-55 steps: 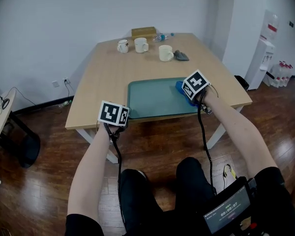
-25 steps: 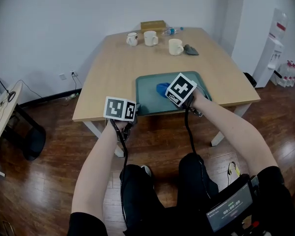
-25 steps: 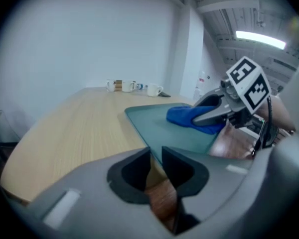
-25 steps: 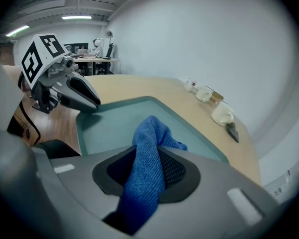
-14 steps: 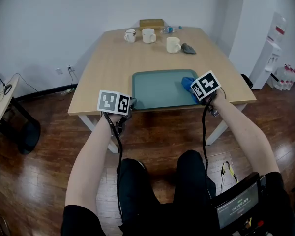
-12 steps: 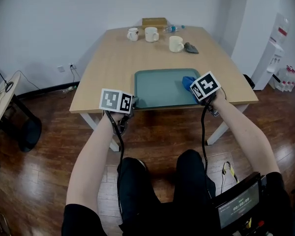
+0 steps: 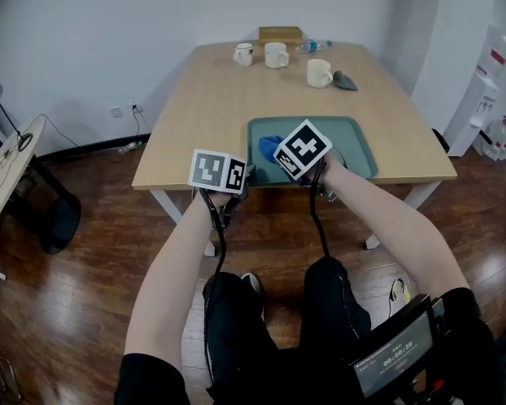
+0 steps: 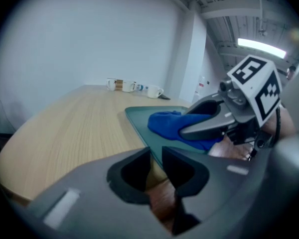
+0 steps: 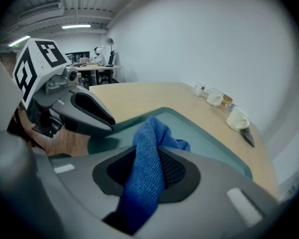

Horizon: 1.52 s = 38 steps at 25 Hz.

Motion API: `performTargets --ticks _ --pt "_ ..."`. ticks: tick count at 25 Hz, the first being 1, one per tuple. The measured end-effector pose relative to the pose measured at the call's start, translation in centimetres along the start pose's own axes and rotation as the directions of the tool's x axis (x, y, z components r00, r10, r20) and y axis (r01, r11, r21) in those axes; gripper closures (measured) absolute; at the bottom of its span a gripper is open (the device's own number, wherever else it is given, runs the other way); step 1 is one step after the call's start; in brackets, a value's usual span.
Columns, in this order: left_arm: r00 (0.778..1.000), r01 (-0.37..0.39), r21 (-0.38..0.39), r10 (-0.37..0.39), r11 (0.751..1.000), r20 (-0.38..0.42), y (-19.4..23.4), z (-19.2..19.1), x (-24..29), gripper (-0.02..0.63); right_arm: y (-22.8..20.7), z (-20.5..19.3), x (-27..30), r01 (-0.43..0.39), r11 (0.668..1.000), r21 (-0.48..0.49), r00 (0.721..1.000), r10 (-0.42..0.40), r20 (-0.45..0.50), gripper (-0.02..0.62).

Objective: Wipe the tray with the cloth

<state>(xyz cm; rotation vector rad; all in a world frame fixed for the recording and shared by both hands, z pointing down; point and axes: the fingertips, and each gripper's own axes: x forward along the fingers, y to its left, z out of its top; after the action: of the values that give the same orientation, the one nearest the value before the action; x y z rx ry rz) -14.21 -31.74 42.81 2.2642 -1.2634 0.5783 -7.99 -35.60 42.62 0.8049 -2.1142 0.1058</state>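
The right gripper (image 9: 149,169), fingers clenched on the cloth (image 7: 266,148), has swept leftward across the tray (image 7: 354,146) while the left gripper (image 8: 157,164) keeps its fingers pinched on the rim, so wiping progresses.

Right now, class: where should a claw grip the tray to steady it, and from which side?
The tray's raised rim at its near left corner, from the table's front edge. It lies flat, so only the thin rim can be pinched, and that corner is clear of the cloth.

One table (image 7: 204,99), one tray (image 7: 359,153), one blue cloth (image 7: 267,148), three mugs (image 7: 276,55), one bottle (image 7: 317,45), one box (image 7: 280,34), one grey rag (image 7: 346,80) and one water dispenser (image 7: 484,91) are counted.
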Motion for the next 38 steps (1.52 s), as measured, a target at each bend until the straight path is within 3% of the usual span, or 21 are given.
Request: performTargets --ticks 4,10,18,24,29,32,38 --pt "1.0 -0.008 0.0 0.008 1.0 0.008 0.0 0.1 0.0 0.529 3.4 2.8 1.3 -0.054 0.998 -0.03 0.998 0.055 0.017 0.482" --pt "0.999 -0.03 0.01 0.03 0.999 0.012 0.4 0.0 -0.1 0.531 3.2 2.7 1.3 -0.064 0.998 -0.017 0.998 0.065 0.021 0.483" --pt "1.0 -0.019 0.015 0.019 1.0 -0.006 0.4 0.0 -0.2 0.529 -4.8 -4.6 -3.0 0.061 0.997 0.047 0.997 -0.059 -0.045 0.483" --pt "1.0 -0.01 0.014 0.011 1.0 -0.011 0.5 -0.2 -0.1 0.529 -12.0 -11.7 -6.6 0.192 0.976 0.099 0.974 -0.178 -0.14 0.483" --pt "1.0 -0.009 0.013 0.009 1.0 -0.005 0.4 -0.2 -0.1 0.529 -13.3 -13.2 -7.4 0.251 0.966 0.061 0.956 -0.237 -0.174 0.482" --pt "1.0 -0.014 0.007 0.014 1.0 0.002 0.5 -0.1 -0.2 0.529 -11.9 -12.0 -6.5 0.233 0.97 0.063 0.963 -0.221 -0.156 0.482" --pt "1.0 -0.013 -0.016 0.013 1.0 0.016 0.3 0.0 0.0 0.529 -5.7 -6.1 -3.6 0.087 0.992 0.094 0.996 -0.084 -0.038 0.482"
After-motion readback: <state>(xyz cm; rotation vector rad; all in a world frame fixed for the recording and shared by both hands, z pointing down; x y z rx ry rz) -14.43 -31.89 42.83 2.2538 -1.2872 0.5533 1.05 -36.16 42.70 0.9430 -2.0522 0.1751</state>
